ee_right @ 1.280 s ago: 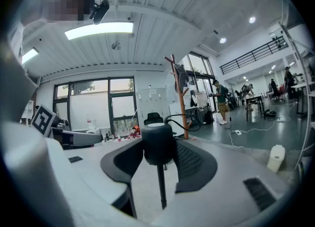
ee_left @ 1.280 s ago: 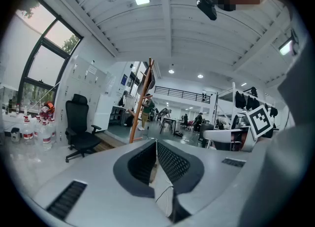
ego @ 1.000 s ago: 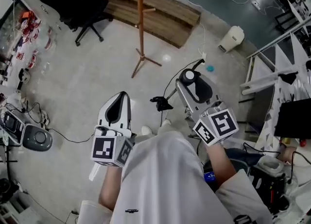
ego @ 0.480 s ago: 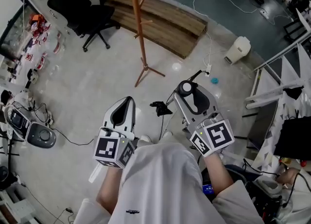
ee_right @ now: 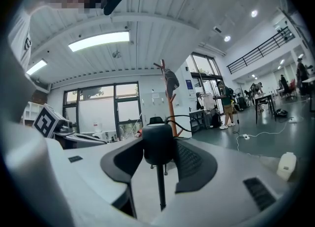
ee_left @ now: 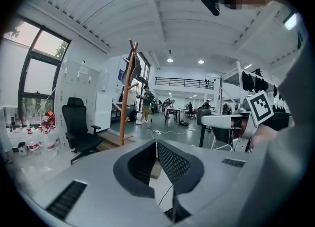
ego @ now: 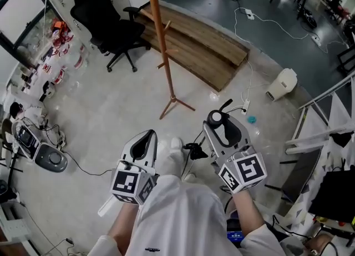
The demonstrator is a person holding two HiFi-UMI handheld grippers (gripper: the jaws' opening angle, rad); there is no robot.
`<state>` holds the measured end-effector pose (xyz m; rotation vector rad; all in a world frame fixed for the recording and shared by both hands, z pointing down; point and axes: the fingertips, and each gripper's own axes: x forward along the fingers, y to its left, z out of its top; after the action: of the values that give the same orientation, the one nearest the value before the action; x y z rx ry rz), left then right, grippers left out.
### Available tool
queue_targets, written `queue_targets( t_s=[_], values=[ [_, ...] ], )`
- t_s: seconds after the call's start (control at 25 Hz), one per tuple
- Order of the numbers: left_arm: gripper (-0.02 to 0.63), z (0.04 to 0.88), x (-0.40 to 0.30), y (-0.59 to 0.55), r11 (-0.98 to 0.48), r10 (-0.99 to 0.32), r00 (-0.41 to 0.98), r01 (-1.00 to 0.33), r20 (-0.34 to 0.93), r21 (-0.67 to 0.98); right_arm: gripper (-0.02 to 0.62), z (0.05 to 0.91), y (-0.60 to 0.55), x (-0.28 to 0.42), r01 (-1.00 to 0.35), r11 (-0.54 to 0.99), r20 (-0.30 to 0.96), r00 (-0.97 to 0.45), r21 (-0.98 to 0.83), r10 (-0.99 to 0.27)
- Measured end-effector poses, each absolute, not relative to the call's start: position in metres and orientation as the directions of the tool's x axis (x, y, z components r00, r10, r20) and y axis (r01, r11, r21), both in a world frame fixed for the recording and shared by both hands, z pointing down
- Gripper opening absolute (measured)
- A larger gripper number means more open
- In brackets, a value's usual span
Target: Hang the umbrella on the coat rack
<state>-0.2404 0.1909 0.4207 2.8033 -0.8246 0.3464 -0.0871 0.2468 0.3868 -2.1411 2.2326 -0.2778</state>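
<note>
The umbrella (ee_right: 156, 145) sits in the right gripper (ego: 217, 121), at about 5 o'clock from the foot of the coat rack (ego: 165, 49) in the head view and well apart from it. What shows of the umbrella is a matte black handle, a stubby cylinder with a rounded top. A thin dark shaft drops straight below it, and a slim black cord loop arches off its top. The rest of the umbrella cannot be made out clearly.

The right gripper's fingers stand fairly wide, one ribbed dark pad pressed on each side of the handle. The left gripper (ego: 148, 137) is at 9 o'clock from the right one, level with it. Its fingers meet at their tips, with nothing between them, leaving only a teardrop-shaped hollow behind the closed tips. Both grippers have smooth pale grey shells and a marker cube at the back.

The coat rack is a slender orange-brown wooden pole with short angled pegs and splayed feet. It stands on a pale, speckled concrete floor (ego: 105, 116). Bare floor lies between the grippers and the rack's feet. A black office chair (ego: 108, 19) stands at 10 o'clock from the rack's base. A low platform of wooden planks (ego: 205, 46) lies at 1 o'clock, just behind the pole. Cables trail over the floor at 3 o'clock, near a small white bin (ego: 282, 84).
</note>
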Motion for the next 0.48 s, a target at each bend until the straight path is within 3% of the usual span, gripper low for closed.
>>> queue_targets(
  t_s=[0.28,0.48],
  values=[
    [0.021,0.429,-0.167,0.107,-0.824,-0.49,0.818,-0.547,0.302,0.145,0.196,0.372,0.174,-0.018,-0.987,0.057,0.108,-0.074,-0.153,-0.991],
    [0.021,0.411,-0.096,0.024,-0.816,-0.513,0.823,-0.556,0.245,0.157,0.196,0.352,0.109,0.038,-0.986,0.112,0.089,-0.123,-0.123,-0.988]
  ],
)
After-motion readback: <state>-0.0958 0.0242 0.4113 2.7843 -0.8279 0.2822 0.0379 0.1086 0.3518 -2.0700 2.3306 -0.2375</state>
